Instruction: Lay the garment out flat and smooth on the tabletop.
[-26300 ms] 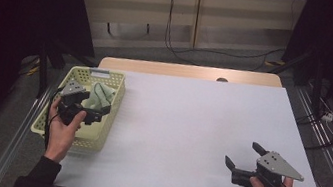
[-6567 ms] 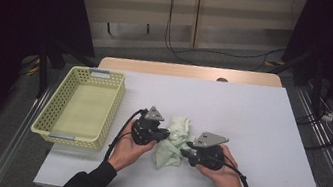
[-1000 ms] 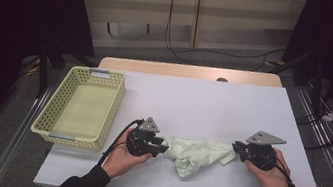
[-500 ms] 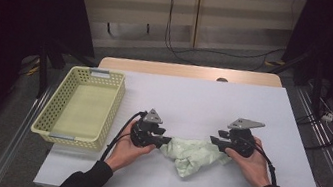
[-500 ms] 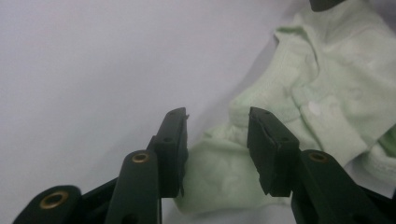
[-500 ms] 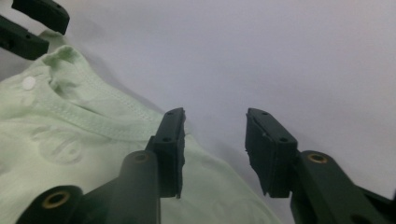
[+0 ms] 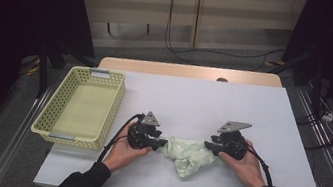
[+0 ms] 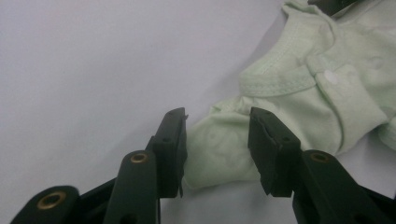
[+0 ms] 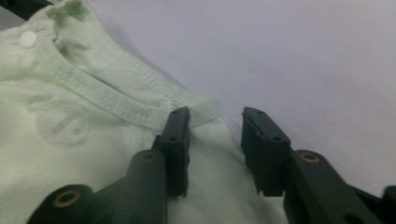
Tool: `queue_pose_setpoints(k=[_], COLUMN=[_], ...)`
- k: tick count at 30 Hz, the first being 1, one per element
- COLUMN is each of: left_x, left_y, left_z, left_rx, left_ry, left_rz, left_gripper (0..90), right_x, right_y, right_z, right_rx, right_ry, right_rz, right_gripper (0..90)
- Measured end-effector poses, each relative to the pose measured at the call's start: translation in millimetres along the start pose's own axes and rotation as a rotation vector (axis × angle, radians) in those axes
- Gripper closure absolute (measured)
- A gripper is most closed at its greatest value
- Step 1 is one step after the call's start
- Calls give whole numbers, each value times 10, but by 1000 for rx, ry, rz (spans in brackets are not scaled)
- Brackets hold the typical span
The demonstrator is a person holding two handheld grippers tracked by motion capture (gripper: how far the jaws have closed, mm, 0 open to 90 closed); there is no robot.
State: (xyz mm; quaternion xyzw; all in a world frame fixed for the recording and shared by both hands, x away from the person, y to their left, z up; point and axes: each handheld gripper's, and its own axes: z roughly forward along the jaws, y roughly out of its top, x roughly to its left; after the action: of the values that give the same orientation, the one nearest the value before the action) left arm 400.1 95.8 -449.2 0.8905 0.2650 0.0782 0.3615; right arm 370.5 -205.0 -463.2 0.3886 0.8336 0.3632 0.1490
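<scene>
A pale green baby garment [image 7: 190, 157] lies crumpled on the white table [image 7: 203, 104], between my two grippers. My left gripper [image 7: 161, 143] is at the garment's left end. In the left gripper view its jaws stand open [image 8: 217, 144], with a rounded end of the garment [image 8: 215, 149] lying between them, unclamped. My right gripper [image 7: 208, 144] is at the garment's right end. In the right gripper view it is open [image 9: 215, 140] low over the garment [image 9: 93, 116], near a stitched hem and a white snap [image 9: 28, 38].
A pale yellow plastic basket [image 7: 58, 107] stands at the table's left edge, with nothing visible inside. Bare tabletop stretches behind and to the right of the garment. Cables trail from both grippers toward the table's front edge.
My right gripper has moved left toward the left gripper. The garment, stretched out between the two a second ago, has gone slack and bunched up. The left gripper has hardly moved.
</scene>
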Motion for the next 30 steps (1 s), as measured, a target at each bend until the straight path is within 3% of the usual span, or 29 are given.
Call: queue_pose_setpoints(k=[6,9,11,18,22,27,30], left_x=[-21,9,15,-41,-51,-43,-53], left_y=[-13,-29,-34,-22,-30,-80,-100], left_z=[6,-18,-31,-121,-214,-275,-276], left_rx=[30,26,22,8,9,22,24], left_ry=[-13,-45,-48,-64,-46,-53,-30], left_rz=[-2,-22,-32,-28,-40,-75,-73], left_gripper=[634,807,844,856,857,856,815], right_x=[37,44,44,-64,-105,-97,-66], right_y=[5,6,9,-13,-27,-28,-28], right_z=[-9,-12,-29,-147,-182,-199,-174], right_rx=[8,3,5,-39,-46,-52,-46], right_ry=[31,12,-34,-117,-149,-146,-133], right_rz=[-5,-20,-35,0,9,7,-10], right_gripper=[892,900,900,900,900,900,900])
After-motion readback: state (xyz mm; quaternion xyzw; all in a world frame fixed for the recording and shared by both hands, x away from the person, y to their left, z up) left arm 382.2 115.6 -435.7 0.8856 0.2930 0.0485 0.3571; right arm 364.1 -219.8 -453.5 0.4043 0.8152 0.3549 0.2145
